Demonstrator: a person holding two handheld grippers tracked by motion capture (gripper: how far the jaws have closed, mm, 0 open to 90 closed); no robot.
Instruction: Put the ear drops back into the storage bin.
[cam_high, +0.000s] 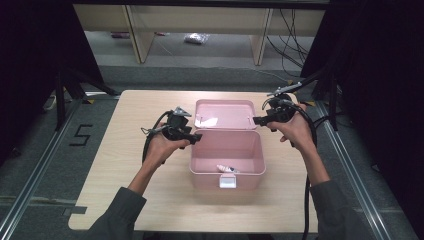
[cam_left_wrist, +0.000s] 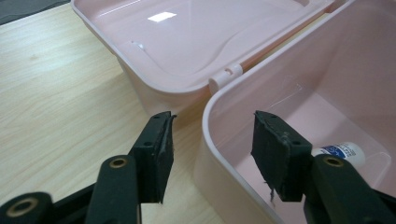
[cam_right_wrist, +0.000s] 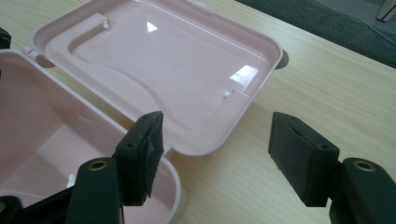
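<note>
- One pink box stands open at the middle of the wooden worktop, its single lid folded back flat behind it on the hinge.
- One small white tube with blue print lies on the box floor near the front wall; the lid's hollow holds nothing but reflections.
- Two tools, one in each of the person's hands, flank the box at its rear corners.
- The left tool has its jaws apart, astride the box's rim: one jaw outside the wall, one inside, neither pressing on it.
- The right tool is wide, one jaw above the box's rim near the lid's corner, the other over bare worktop, gripping nothing.
</note>
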